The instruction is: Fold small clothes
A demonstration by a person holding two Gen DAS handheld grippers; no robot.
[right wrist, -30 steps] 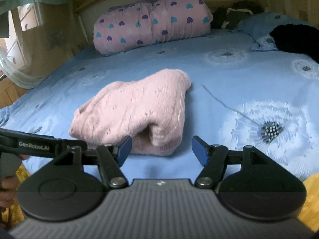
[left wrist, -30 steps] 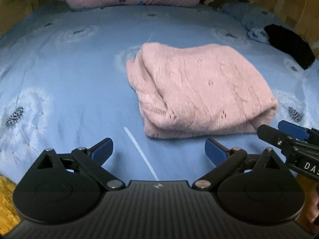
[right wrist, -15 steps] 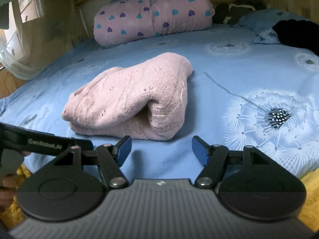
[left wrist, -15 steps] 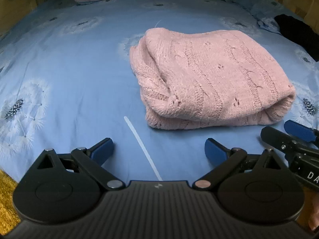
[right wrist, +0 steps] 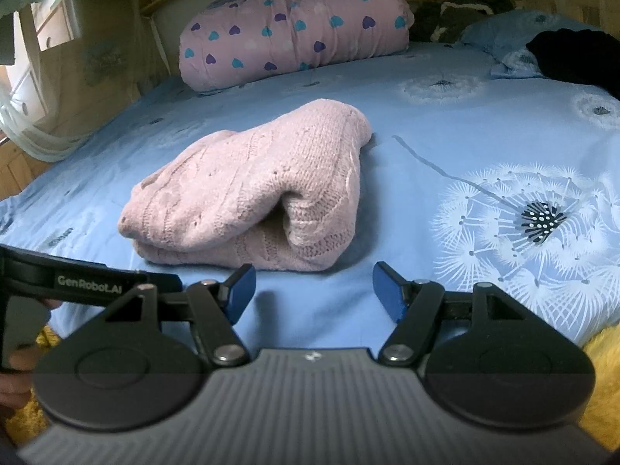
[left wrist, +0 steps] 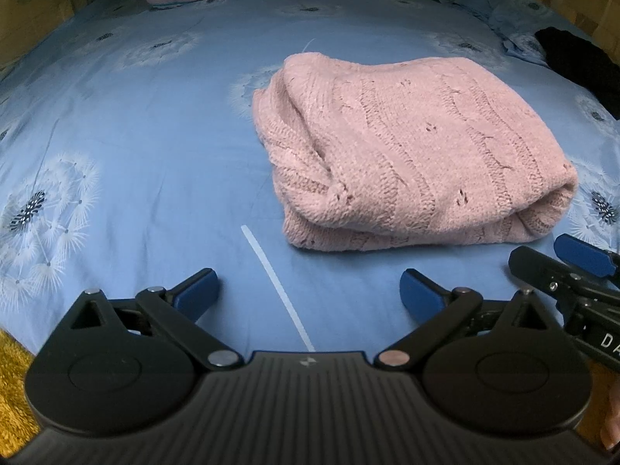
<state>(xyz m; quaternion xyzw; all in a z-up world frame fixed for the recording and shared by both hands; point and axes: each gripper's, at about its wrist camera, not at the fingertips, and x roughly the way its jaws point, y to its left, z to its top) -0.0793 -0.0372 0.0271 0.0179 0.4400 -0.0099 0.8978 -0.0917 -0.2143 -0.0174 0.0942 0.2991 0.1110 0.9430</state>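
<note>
A pink knitted sweater (left wrist: pixel 407 155) lies folded into a thick bundle on the blue dandelion-print bed sheet (left wrist: pixel 147 147). It also shows in the right wrist view (right wrist: pixel 255 193), with its rolled fold facing me. My left gripper (left wrist: pixel 308 290) is open and empty, just short of the sweater's near edge and to its left. My right gripper (right wrist: pixel 314 288) is open and empty, close to the sweater's near right corner. The right gripper's fingers (left wrist: pixel 581 255) show at the right edge of the left wrist view.
A rolled pink quilt with hearts (right wrist: pixel 294 35) lies at the head of the bed. A black garment (left wrist: pixel 581 62) and a blue pillow (right wrist: pixel 515 31) lie at the far right. A yellow rug (left wrist: pixel 11 368) lies below the bed's near edge.
Both grippers have moved closer to the sweater, which now looks larger in both views. Both stay open. The sweater has not moved.
</note>
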